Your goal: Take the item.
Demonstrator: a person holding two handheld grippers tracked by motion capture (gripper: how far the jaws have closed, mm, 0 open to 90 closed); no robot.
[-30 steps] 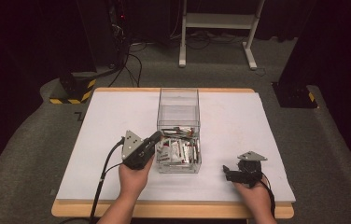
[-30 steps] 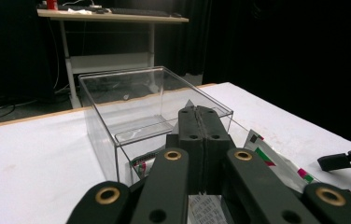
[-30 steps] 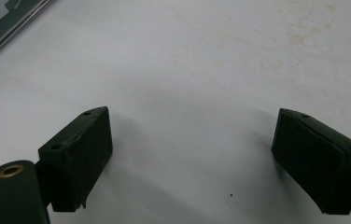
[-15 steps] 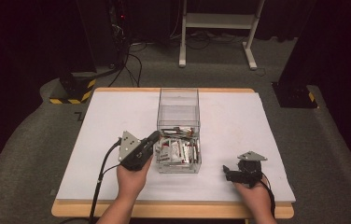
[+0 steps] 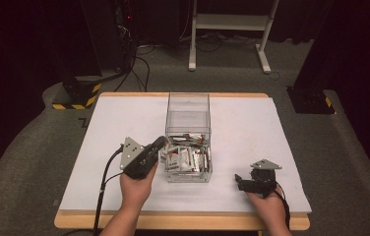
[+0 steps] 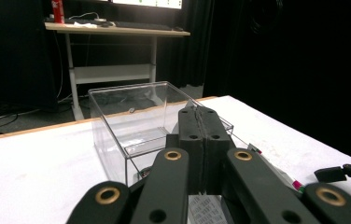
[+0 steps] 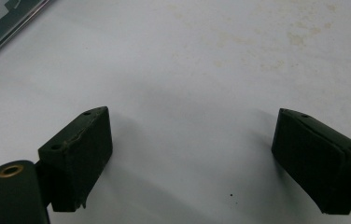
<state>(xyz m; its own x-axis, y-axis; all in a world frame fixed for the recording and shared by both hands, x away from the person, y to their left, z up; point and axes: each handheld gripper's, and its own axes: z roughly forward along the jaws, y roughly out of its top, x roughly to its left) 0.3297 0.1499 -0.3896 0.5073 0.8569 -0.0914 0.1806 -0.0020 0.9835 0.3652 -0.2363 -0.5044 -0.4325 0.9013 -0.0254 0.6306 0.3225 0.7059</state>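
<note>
Dark room, black curtains all round, a white-legged desk at the far side; white sheet over the table (image 5: pixel 252 128), wood edge showing along the near side. Near the middle stands a clear plastic box (image 5: pixel 188 110), open on top, its near half filled with a heap of small packets (image 5: pixel 188 158) with white, red and black print, its far half looking bare. We have the left gripper (image 5: pixel 160 142) at the box's near left corner, nose at the rim and aimed into the heap; in the left gripper view its jaws are pressed flat together with nothing between them, the clear box (image 6: pixel 131 121) straight ahead. Our right gripper (image 5: pixel 238 181) rests on the sheet well to the right of the box, jaws spread wide over bare white surface in the right gripper view, pinching nothing. Our reading: the step in hand is fetching a packet out of the box with the left. To do it well we would spread the jaws before dipping below the rim, come down clear of the wall so the pads do not knock the plastic, choose a packet lying on top with an edge standing free, and close on that edge alone. The box looks light; the right gripper could steady it if it slides.
</note>
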